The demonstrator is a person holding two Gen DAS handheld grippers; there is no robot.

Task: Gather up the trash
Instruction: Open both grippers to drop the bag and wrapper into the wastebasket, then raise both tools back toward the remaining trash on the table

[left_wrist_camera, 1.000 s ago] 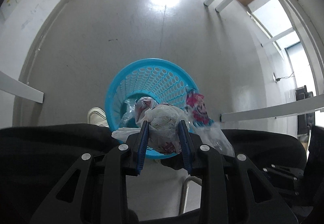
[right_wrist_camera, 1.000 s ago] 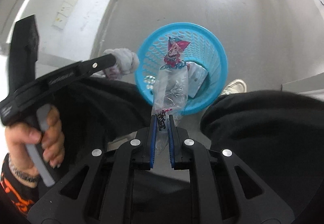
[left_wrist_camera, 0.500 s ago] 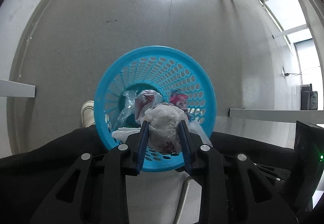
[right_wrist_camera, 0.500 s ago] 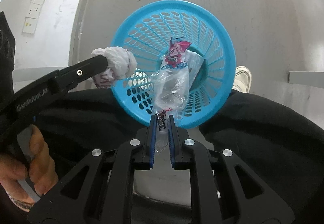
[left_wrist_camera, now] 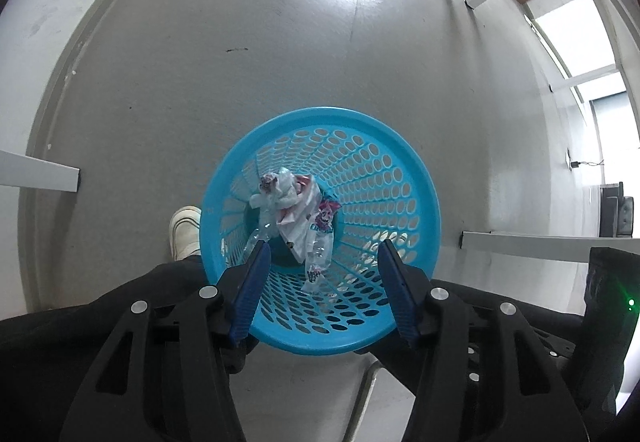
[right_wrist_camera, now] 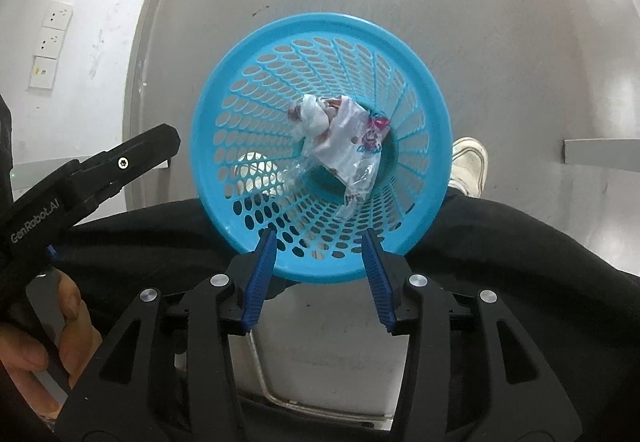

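Gaping wide, the left gripper (left_wrist_camera: 322, 258) holds nothing, and the right gripper (right_wrist_camera: 320, 246) is just as spread and bare. Both hang over the blue basket (left_wrist_camera: 416, 178) on the grey floor (left_wrist_camera: 200, 82). Crumpled white wrapper (left_wrist_camera: 280, 190) and clear plastic bag (left_wrist_camera: 318, 262) lie inside it (down near the bottom), beside a white shoe (left_wrist_camera: 184, 230).
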